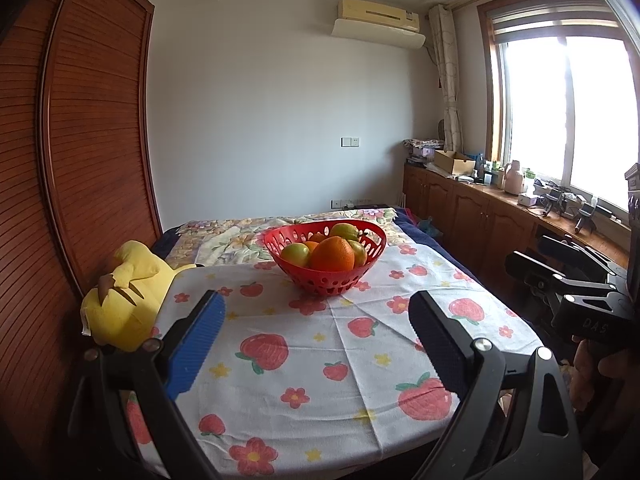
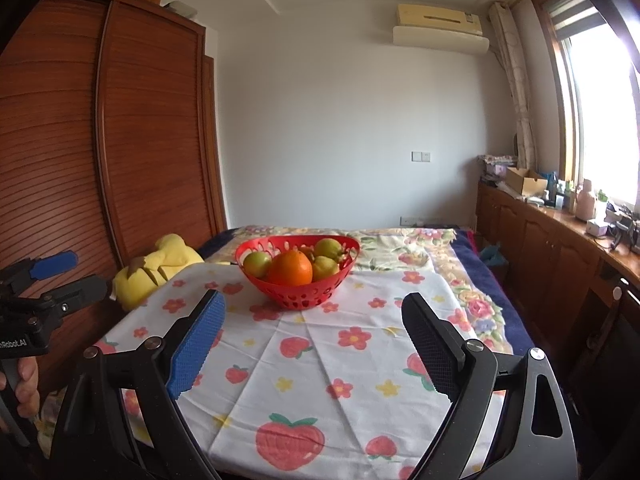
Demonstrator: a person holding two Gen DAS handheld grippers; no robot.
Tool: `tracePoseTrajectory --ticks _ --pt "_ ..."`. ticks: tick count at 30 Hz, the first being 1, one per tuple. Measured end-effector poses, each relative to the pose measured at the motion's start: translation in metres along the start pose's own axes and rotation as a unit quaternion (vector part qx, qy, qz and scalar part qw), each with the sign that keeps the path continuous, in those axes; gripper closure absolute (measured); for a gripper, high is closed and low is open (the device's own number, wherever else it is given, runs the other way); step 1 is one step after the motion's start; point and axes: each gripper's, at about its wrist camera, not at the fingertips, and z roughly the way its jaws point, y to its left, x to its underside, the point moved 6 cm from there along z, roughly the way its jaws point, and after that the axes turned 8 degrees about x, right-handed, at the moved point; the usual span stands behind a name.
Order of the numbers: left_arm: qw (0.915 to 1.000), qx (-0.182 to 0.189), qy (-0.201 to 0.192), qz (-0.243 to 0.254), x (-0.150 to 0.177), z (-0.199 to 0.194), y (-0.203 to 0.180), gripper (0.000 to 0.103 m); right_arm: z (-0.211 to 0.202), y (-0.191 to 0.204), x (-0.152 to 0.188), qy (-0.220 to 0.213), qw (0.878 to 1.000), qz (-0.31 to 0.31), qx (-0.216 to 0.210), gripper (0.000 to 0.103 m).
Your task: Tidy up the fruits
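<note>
A red perforated basket stands on the strawberry-print cloth. Inside lie a large orange at the front and several green-yellow fruits around it. My left gripper hangs open over the cloth, short of the basket, nothing between its fingers. My right gripper is likewise open and empty, near the basket's front. Each gripper shows at the edge of the other's view, the right gripper body and the left gripper's tips.
A yellow plush toy lies at the cloth's left edge against a wooden wardrobe. A floral blanket covers the bed behind. A wooden cabinet with clutter runs under the window on the right.
</note>
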Motion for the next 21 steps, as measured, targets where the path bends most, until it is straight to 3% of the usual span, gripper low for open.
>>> tracePoseTrajectory --ticks 21 --pt "1.0 -0.002 0.0 0.0 0.0 -0.0013 0.0019 0.009 0.0004 -0.0017 0.0004 0.0 1.0 0.001 0.001 0.011"
